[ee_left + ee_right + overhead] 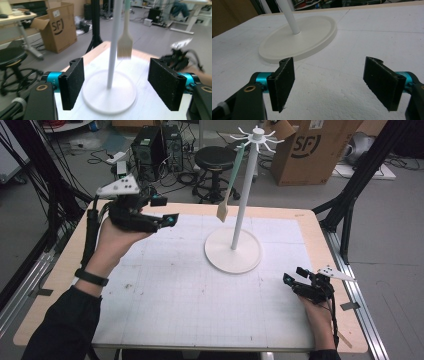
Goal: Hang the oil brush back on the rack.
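A white rack stands mid-table: a round base (pixel 233 251), a tall pole (pixel 243 195) and hooked arms at the top (pixel 258 136). A brush with a pale green handle and tan bristles (pixel 224 210) hangs from one arm, left of the pole. My left gripper (pixel 166 217) is raised at the table's far left, open and empty, facing the pole (pixel 113 45) and the brush (pixel 125 45). My right gripper (pixel 292 281) rests low near the right edge, open and empty, facing the base (pixel 299 37).
A white foam sheet (pixel 175 285) covers the wooden table (pixel 325 245). Beyond the far edge stand a black stool (pixel 216 160), computer towers (pixel 157 145) and a cardboard box (pixel 312 147). Black frame legs (pixel 350 195) rise at the right.
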A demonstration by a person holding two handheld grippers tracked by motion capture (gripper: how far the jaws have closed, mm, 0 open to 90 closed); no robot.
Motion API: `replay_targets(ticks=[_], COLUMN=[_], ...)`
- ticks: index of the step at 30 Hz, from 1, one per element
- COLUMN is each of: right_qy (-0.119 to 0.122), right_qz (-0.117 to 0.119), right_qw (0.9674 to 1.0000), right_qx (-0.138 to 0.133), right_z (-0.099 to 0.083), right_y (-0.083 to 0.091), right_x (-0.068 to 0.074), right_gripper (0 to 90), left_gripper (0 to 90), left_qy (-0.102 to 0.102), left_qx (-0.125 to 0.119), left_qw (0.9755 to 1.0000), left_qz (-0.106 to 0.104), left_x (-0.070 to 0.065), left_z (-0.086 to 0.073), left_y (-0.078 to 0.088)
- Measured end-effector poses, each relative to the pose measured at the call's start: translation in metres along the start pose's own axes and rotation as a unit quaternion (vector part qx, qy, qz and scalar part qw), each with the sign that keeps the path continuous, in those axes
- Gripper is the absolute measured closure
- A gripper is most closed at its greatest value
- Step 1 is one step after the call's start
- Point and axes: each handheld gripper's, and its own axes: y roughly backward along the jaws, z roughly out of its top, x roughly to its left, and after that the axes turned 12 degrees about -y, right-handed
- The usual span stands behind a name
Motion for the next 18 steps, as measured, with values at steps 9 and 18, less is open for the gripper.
replay_targets(ticks=[9, 18], right_qy=[0.0, 0.0], right_qz=[-0.001, -0.004], right_qw=[1.0, 1.0], right_qx=[-0.001, -0.001], right_z=[0.0, 0.0], right_y=[0.0, 0.0], right_x=[0.0, 0.001], right_gripper=[24.5, 24.4], left_gripper=[25.6, 24.0], left_qy=[0.017, 0.042], left_qx=[0.021, 0.032], left_qw=[0.9991, 0.9965], left_qz=[0.033, 0.065], left_x=[-0.006, -0.008], left_z=[-0.087, -0.146], left_y=[0.039, 0.068])
